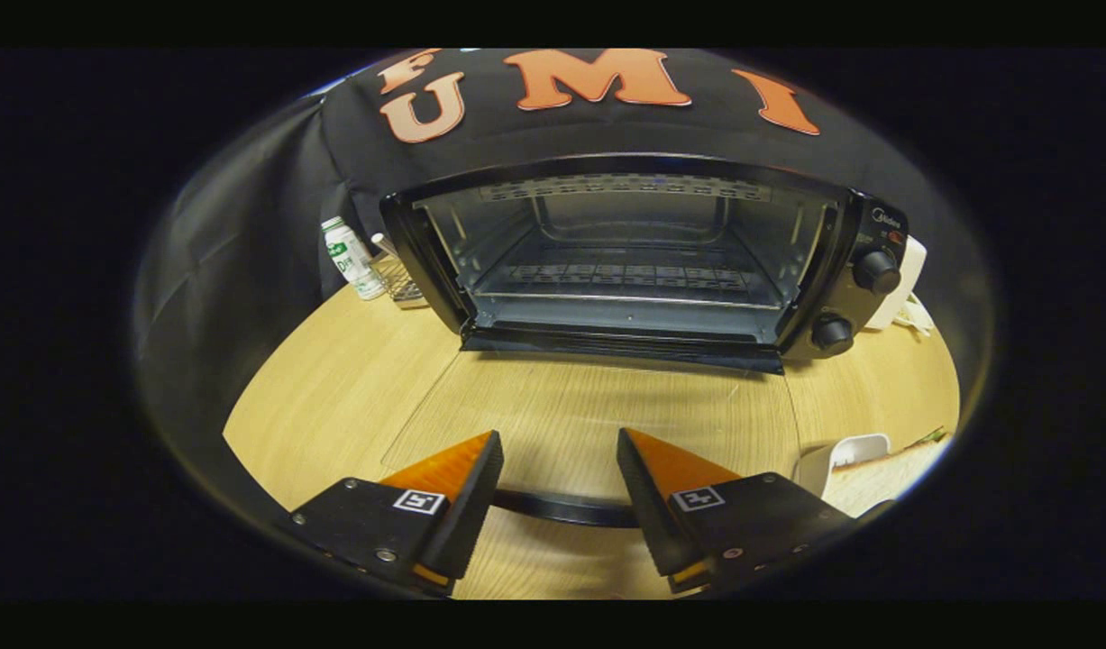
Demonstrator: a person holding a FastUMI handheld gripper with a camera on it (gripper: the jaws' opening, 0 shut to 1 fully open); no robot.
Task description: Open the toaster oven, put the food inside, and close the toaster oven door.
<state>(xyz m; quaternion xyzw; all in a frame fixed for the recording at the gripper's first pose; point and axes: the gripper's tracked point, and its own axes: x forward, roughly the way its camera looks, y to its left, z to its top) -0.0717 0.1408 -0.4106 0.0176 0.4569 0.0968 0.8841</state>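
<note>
The black toaster oven (643,261) stands on the wooden table (336,397) with its cavity open and a wire rack (625,279) inside. Its glass door (598,397) lies folded down flat toward me, and the dark door handle (562,510) shows between my fingers. My gripper (559,434) hovers just above the door's front edge, open, with nothing between its fingers. To the right of the right finger, food that looks like bread (886,473) rests on a white dish (854,449).
A white bottle with a green label (348,257) and a small wire basket (399,281) stand left of the oven. Two knobs (877,270) sit on the oven's right panel. A white object (909,288) lies behind its right side.
</note>
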